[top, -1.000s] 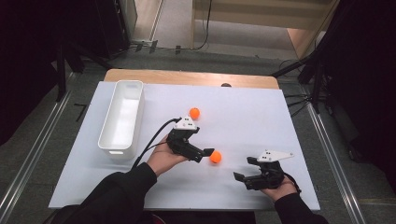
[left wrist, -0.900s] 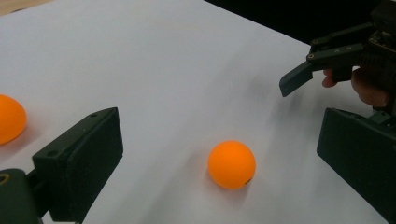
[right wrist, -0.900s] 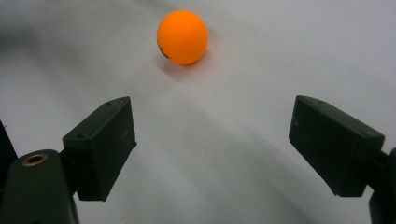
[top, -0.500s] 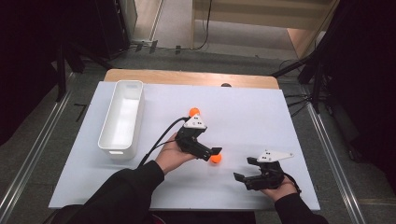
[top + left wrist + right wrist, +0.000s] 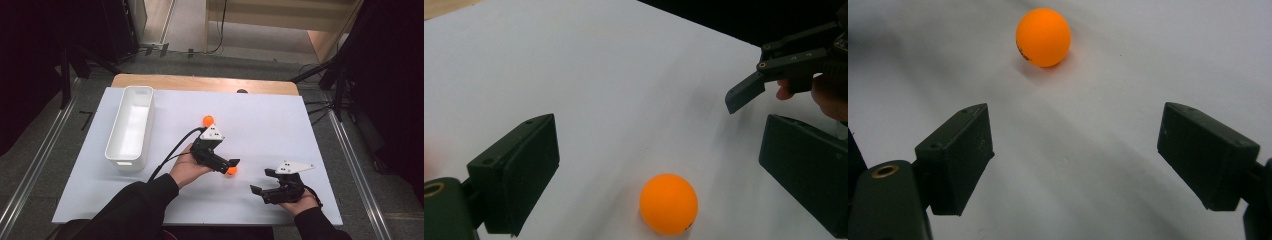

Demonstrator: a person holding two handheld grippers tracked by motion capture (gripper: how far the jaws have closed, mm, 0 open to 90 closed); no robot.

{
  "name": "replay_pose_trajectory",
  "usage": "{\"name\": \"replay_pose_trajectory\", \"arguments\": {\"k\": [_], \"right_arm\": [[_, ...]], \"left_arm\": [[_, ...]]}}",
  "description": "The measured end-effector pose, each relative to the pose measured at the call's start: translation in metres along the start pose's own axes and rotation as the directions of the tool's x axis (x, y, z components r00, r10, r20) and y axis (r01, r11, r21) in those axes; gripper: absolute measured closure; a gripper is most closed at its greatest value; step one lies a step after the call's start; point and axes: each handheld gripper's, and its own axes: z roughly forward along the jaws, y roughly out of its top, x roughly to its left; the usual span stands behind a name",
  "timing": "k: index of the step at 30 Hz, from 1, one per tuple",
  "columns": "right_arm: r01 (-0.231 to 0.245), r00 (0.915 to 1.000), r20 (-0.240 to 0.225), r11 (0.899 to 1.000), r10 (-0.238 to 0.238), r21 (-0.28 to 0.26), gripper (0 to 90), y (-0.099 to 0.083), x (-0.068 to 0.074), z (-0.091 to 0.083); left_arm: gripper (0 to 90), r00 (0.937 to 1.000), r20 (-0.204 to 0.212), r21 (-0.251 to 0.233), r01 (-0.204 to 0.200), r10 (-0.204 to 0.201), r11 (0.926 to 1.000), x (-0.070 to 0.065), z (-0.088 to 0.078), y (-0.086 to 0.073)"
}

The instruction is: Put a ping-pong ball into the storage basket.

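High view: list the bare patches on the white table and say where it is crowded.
Bare: the far right of the white table, and the near left corner below the white bin. Crowded: the near middle, around the left claw, orange ball and right claw.

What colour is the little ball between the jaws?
Orange: the small round ball, clearest in the left gripper view.

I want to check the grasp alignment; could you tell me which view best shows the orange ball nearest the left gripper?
The left gripper view: the orange ball sits large between open jaws. The high view shows it small at the left gripper; the right gripper view shows one ball farther off.
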Motion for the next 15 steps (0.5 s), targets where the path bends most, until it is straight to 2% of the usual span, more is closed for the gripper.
{"name": "replay_pose_trajectory", "arguments": {"k": [7, 8, 15], "right_arm": [[0.001, 1.0000, -0.001, 1.000, -0.001, 0.000, 13.1, 0.000, 0.000, 0.000], [-0.003, 1.0000, -0.001, 1.000, 0.003, 0.003, 13.2, 0.000, 0.000, 0.000], [0.005, 1.0000, -0.002, 1.000, -0.005, 0.003, 13.1, 0.000, 0.000, 0.000]], "left_arm": [[3.0, 1.0000, 0.005, 0.007, -0.005, 0.005, 1.0000, -0.002, 0.003, -0.003], [3.0, 0.9999, 0.008, -0.002, 0.006, -0.006, 1.0000, -0.002, 0.003, -0.004], [3.1, 0.9999, 0.001, -0.001, 0.010, -0.010, 0.9999, 0.000, 0.005, -0.010]]}}
